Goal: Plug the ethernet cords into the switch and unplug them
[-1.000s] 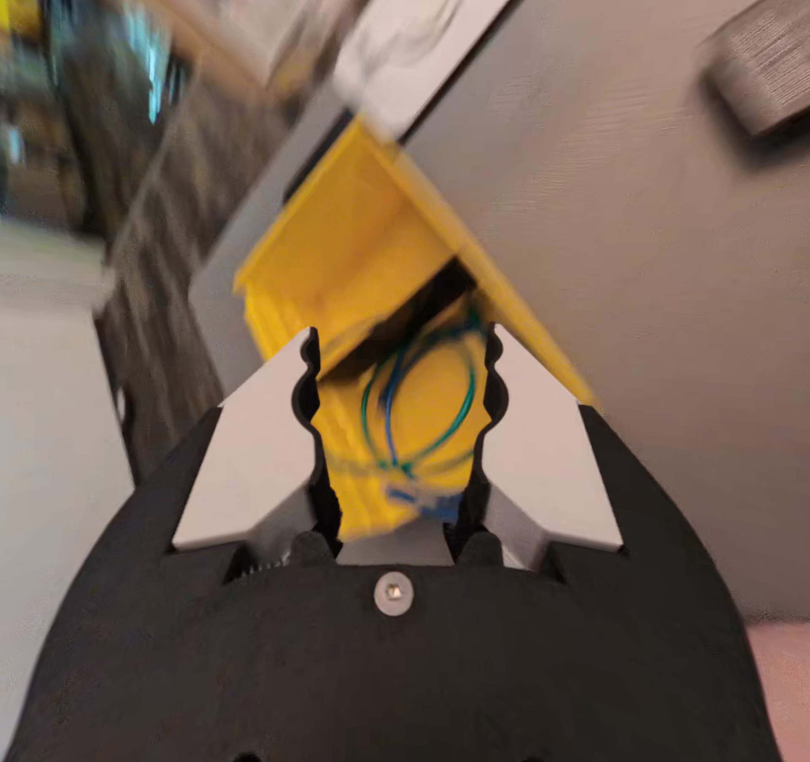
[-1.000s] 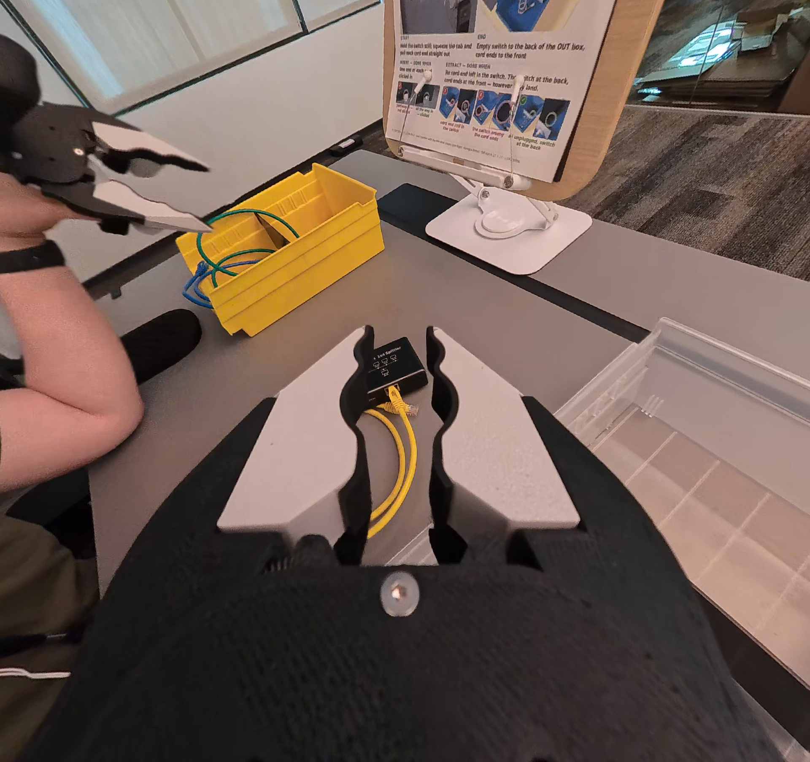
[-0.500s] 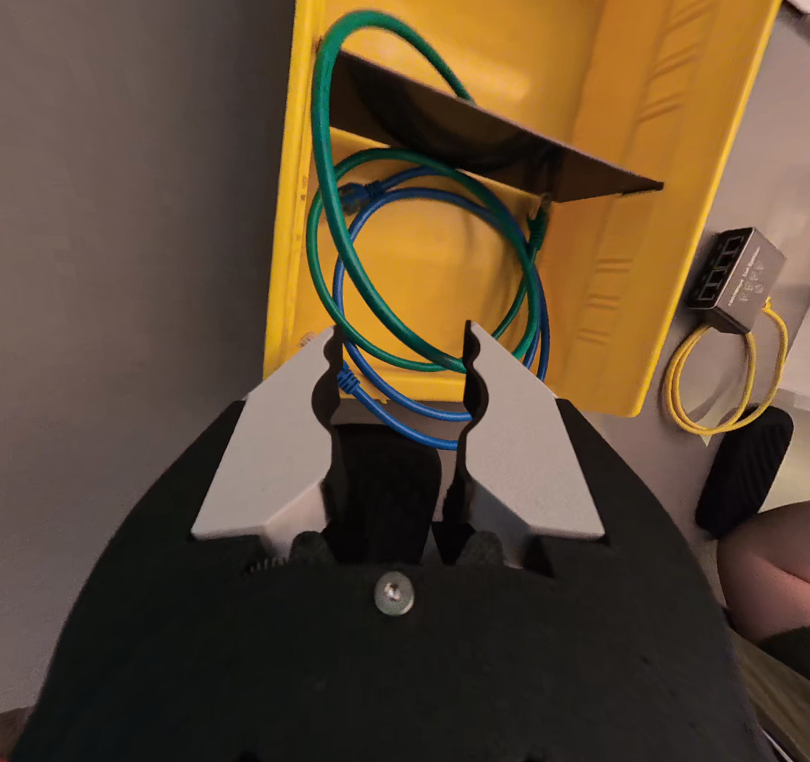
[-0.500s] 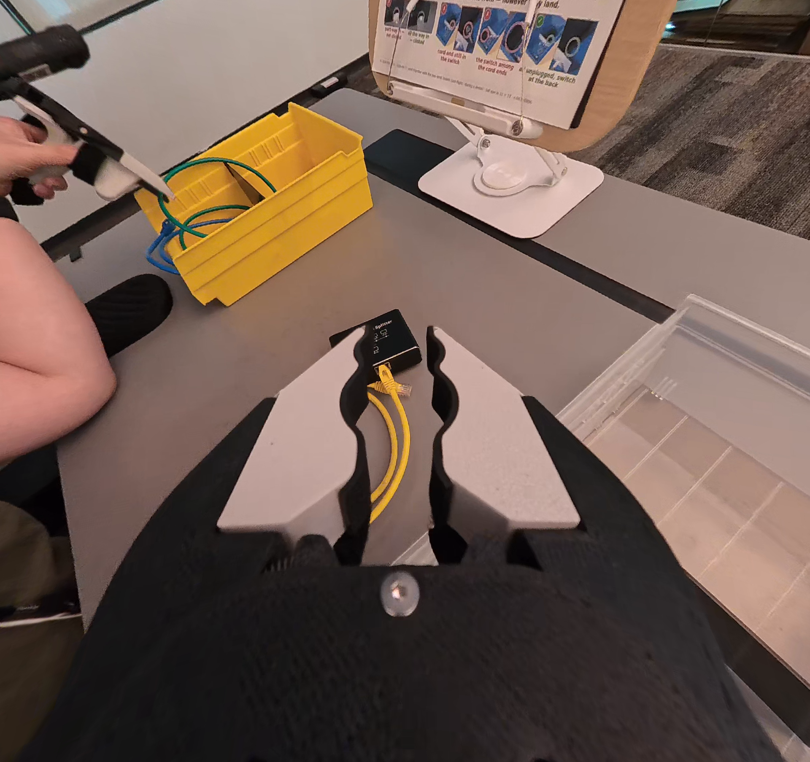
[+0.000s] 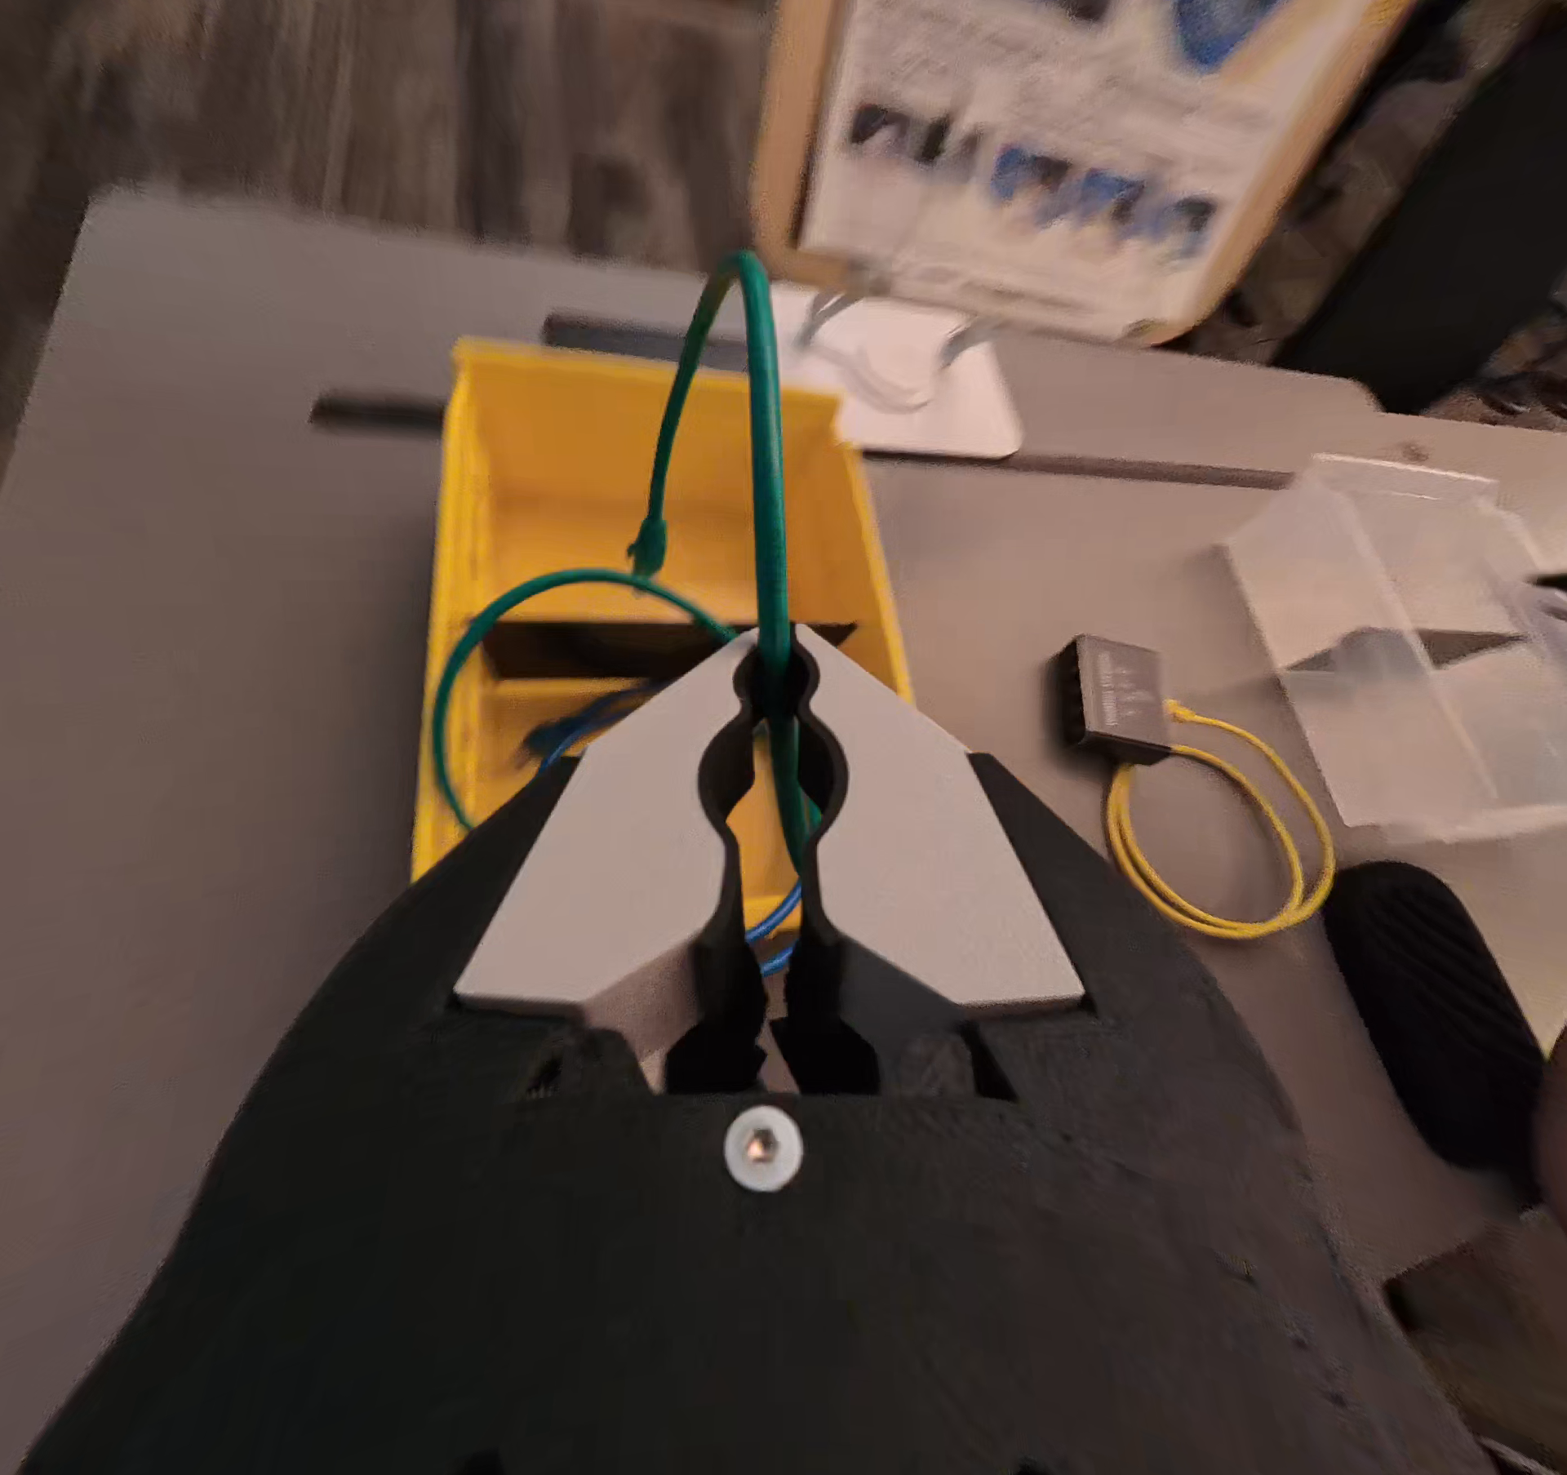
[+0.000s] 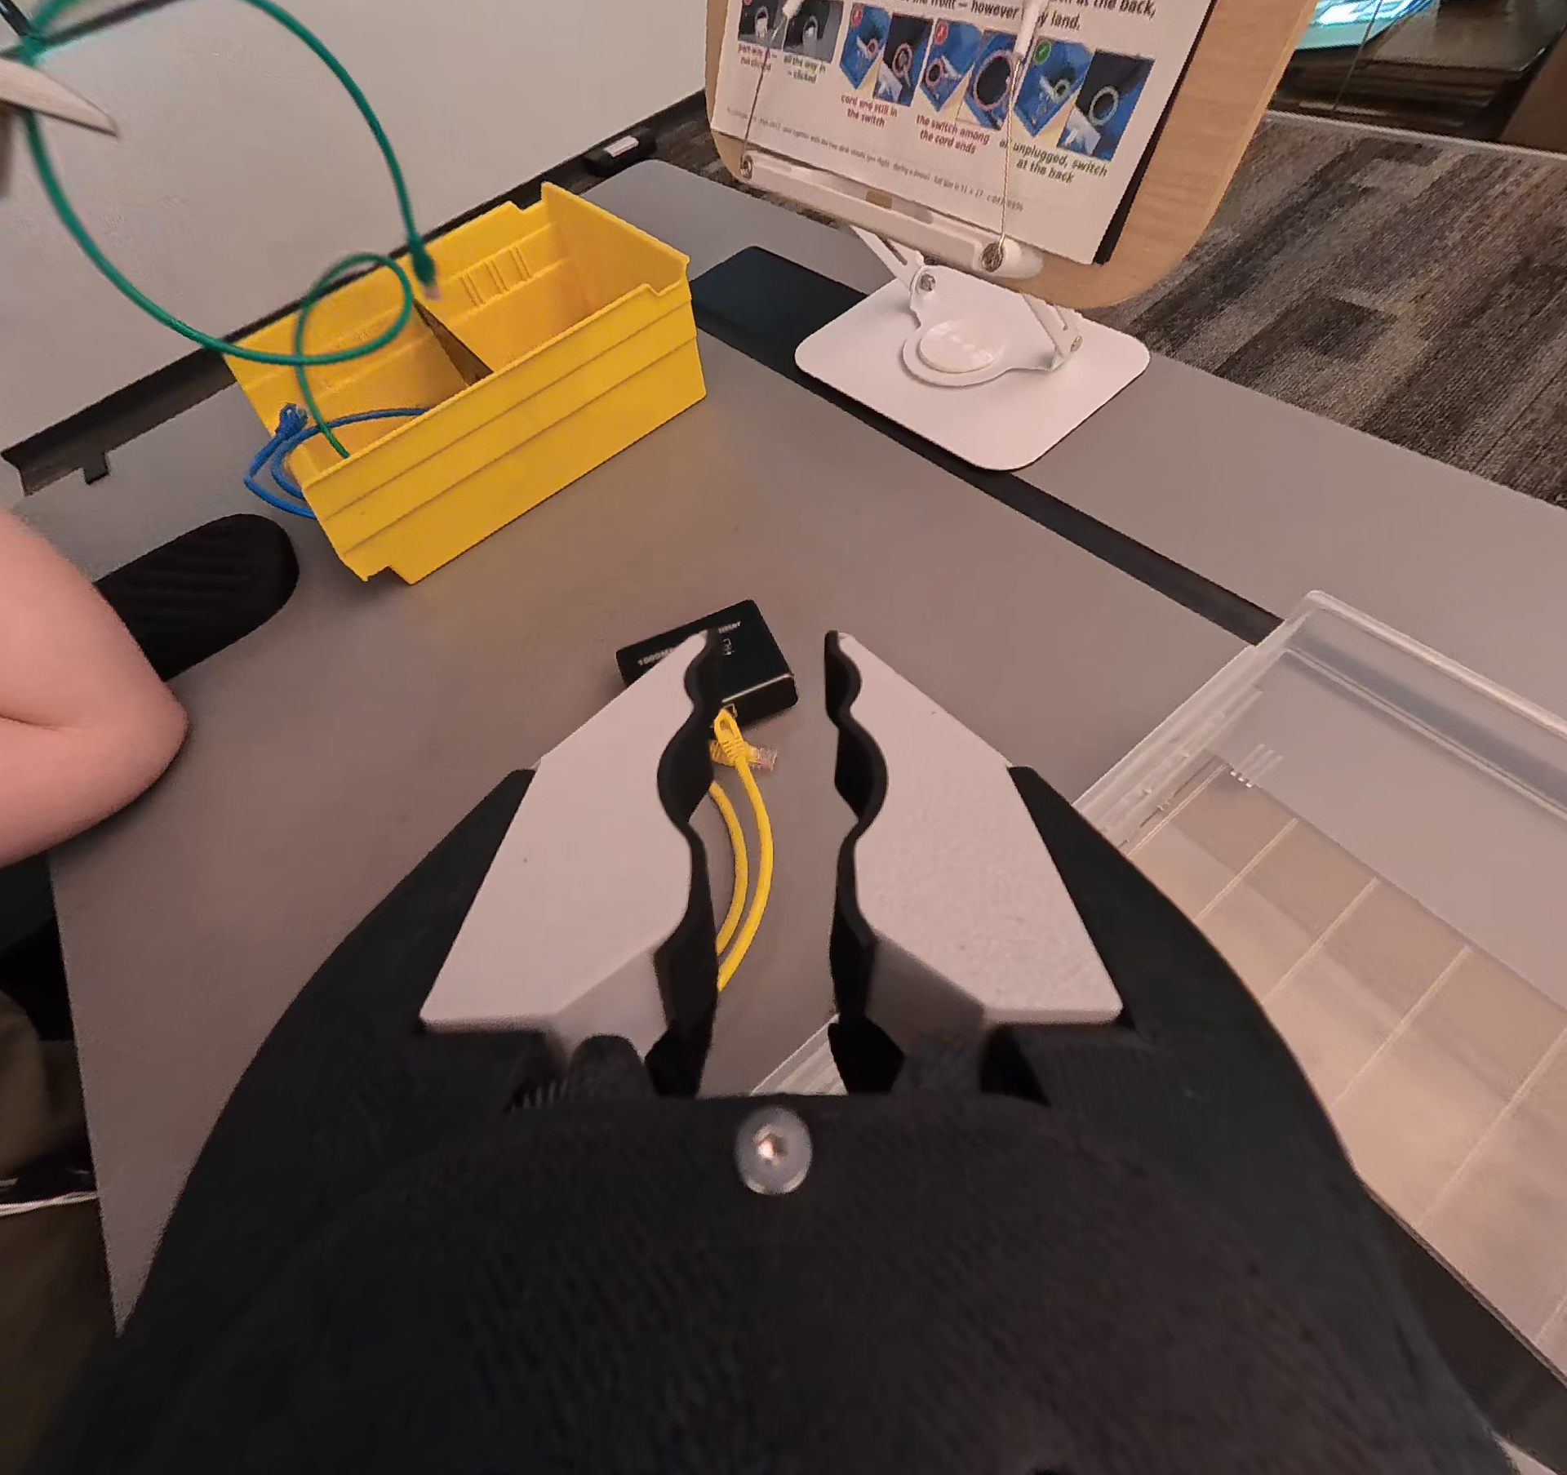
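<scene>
My left gripper is shut on the green ethernet cord and holds it raised above the yellow bin; one green plug dangles free. The green cord also loops in the air at the upper left of the right wrist view. A blue cord hangs over the yellow bin's near end. The black switch lies on the grey table with a yellow cord plugged in. My right gripper is open, just above the switch and the yellow cord.
A clear plastic bin stands at the right. An instruction board on a white stand is at the back. A black padded rest and a person's arm are at the left. The grey table stretches between. One gripper's finger ends stand about 45 cm off the other's.
My left gripper has shut on the green cord and lifted it up out of the yellow bin. My right gripper has opened wider above the switch.
</scene>
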Demonstrator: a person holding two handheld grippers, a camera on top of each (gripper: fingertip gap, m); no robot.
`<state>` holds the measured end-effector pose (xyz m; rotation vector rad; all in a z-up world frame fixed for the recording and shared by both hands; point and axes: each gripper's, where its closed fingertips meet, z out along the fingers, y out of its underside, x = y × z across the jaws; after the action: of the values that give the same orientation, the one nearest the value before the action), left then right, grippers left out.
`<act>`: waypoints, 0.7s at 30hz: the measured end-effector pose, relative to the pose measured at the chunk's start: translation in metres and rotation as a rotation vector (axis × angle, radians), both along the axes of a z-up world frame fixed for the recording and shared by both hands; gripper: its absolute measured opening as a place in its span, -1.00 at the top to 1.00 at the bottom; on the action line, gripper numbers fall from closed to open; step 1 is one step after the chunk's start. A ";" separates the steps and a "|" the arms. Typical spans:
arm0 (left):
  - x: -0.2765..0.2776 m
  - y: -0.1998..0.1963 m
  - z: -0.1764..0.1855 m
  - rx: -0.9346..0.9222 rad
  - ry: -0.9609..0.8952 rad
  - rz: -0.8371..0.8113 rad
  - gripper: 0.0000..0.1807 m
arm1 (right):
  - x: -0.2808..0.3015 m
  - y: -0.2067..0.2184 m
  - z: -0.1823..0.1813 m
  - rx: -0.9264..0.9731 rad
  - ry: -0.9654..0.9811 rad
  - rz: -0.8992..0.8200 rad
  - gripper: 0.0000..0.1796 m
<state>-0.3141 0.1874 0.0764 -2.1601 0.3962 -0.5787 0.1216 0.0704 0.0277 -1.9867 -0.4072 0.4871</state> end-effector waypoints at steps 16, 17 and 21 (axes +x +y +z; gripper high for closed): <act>0.194 -0.148 0.108 0.614 -0.138 -0.764 1.00 | -0.143 -0.061 0.034 0.273 0.048 0.692 0.58; 0.201 -0.147 0.104 0.608 -0.110 -0.761 1.00 | -0.150 -0.066 0.035 0.250 0.095 0.731 0.52; 0.227 -0.151 0.088 0.543 -0.093 -0.828 1.00 | -0.164 -0.064 0.029 0.137 0.175 0.749 0.73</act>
<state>-0.0870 0.0362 0.1646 -1.3842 1.2586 -0.8858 -0.0420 0.0063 0.0571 -1.5952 -1.0494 1.0559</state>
